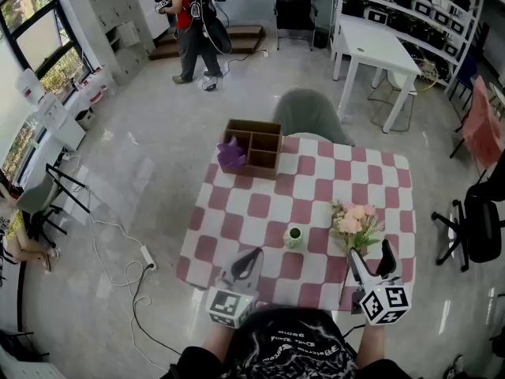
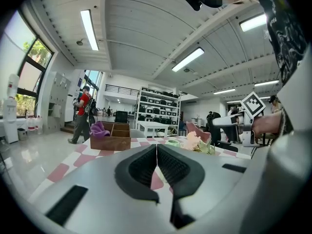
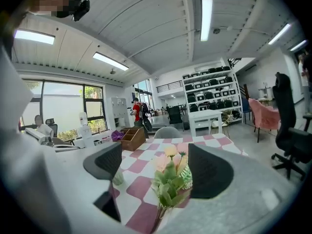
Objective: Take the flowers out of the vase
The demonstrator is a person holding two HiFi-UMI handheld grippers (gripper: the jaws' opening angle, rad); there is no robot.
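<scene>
A small green vase stands on the checkered table with no flowers in it. The pink flower bunch with green leaves is to the vase's right, out of the vase, its stems pointing toward my right gripper. In the right gripper view the bunch sits between the wide-apart jaws of the right gripper, which is open; no pad presses it. The vase peeks out behind the left jaw. My left gripper is shut and empty at the table's near edge, left of the vase.
A wooden divided box with a purple cloth stands at the table's far left. A grey chair is behind the table. A person stands far off. A white table and black chair are to the right.
</scene>
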